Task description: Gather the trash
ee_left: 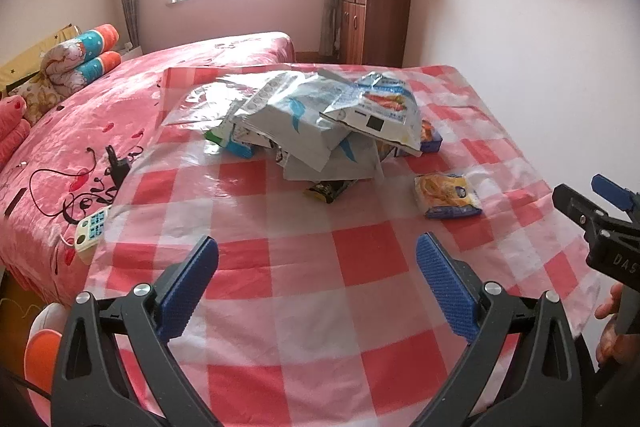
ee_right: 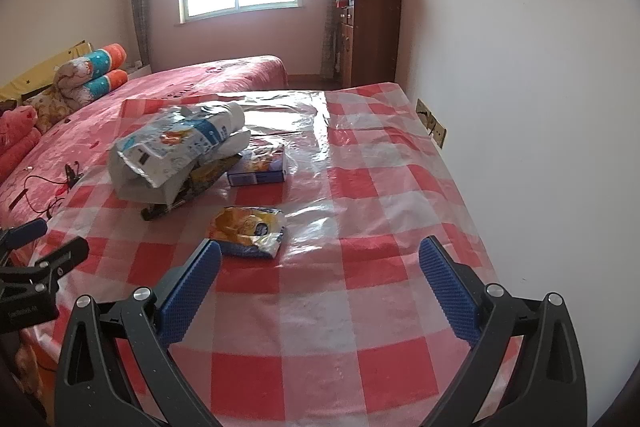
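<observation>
A: Trash pile (ee_left: 320,123) sits mid-far on the checked plastic sheet (ee_left: 304,267) — white bags, foil pouch, small wrappers under the edges.

B: Loose bits?

A: Yellow-blue snack packet (ee_right: 248,229) lies apart from the pile, on the near right side. Purple box (ee_right: 258,171) just beside the pile.

B: Left gripper (ee_left: 318,283)?

A: Fingers spread wide, holding nothing, above the sheet, well short of the pile.

B: Right gripper (ee_right: 320,285)?

A: Same, fingers spread, empty. Snack packet just past its left finger tip in the right wrist view; contact unclear.

B: Surroundings?

A: Pink bed (ee_left: 80,131) left of the sheet, with a cable and a remote (ee_left: 90,229) near the sheet's edge.
</observation>
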### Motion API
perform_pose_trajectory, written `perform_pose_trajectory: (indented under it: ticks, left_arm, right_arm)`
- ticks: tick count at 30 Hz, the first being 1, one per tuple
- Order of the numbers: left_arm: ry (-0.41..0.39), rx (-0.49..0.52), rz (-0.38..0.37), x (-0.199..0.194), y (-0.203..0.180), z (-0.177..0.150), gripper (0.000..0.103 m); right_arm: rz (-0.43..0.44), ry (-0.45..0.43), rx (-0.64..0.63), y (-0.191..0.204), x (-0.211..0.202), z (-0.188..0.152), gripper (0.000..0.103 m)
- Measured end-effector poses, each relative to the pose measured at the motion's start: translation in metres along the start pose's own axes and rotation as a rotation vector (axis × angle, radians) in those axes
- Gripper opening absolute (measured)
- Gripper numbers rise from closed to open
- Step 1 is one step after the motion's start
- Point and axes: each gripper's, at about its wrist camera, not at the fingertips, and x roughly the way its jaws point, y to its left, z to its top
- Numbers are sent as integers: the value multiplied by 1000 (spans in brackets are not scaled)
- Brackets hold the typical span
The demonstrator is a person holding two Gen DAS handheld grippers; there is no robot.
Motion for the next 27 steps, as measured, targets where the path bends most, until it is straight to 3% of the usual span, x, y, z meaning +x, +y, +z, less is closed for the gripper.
perform_pose_trajectory:
  ticks: [8, 27]
  left_arm:
    - [-56, -26, 24, -32, 16, -2, 100]
    - [-136, -22, 90, -72, 24, -13, 100]
  right_arm:
    - [57, -35, -8, 12, -33, -2, 98]
    - [86, -84, 5, 19, -86, -5, 98]
